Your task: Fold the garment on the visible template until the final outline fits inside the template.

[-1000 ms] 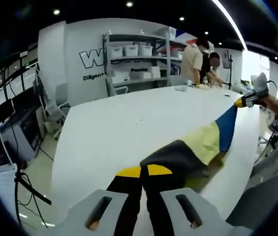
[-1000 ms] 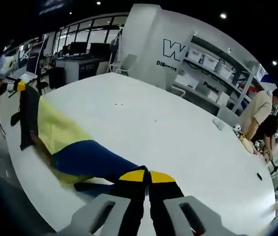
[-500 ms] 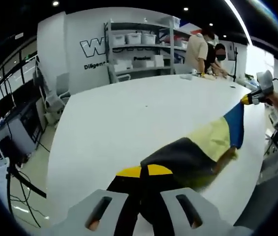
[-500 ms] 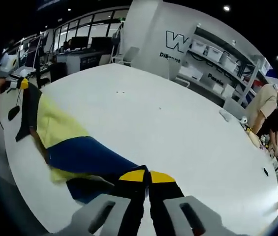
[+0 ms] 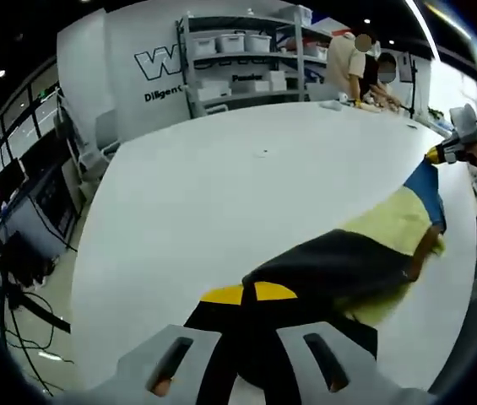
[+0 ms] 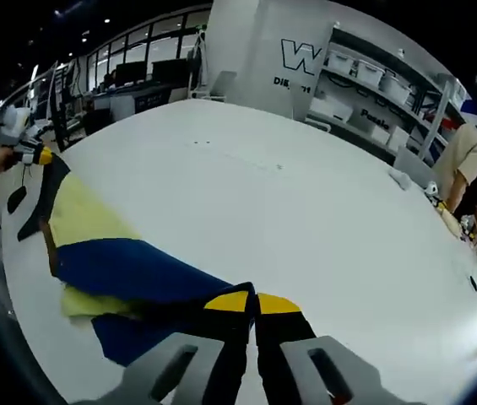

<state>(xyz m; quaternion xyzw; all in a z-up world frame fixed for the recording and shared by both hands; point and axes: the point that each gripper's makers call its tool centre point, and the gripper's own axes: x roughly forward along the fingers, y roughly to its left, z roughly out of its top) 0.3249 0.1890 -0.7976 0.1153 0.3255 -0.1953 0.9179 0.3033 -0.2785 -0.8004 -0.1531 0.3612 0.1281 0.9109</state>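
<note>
Since a second ago we've dropped both ends: the garment (image 5: 365, 261) hung as a taut span above the counter (image 5: 221, 194) then, and now most of it lies on the white top, black part near the left claw (image 5: 247, 297), yellow in the middle, blue toward the right claw (image 5: 435, 155). In the right gripper view the same cloth (image 6: 124, 266) runs from the right claw (image 6: 252, 305) out to the left claw (image 6: 42, 155), and more blue sits flat than half a second ago. Both claws are clamped on the garment, jaws closed down to a slit with cloth between them, one at each end. It looks bunched, a yellow layer poking out under the blue and the black edge rumpled, so we read this as a lay-down and spread step, not a fold yet. We can't make out any template on the counter from either view, so we can't judge the fit. Next we likely need to pull the ends apart to flatten it before letting go. People (image 5: 365, 63) stand at the far end by the shelves (image 5: 238, 59), well apart from the work.
</note>
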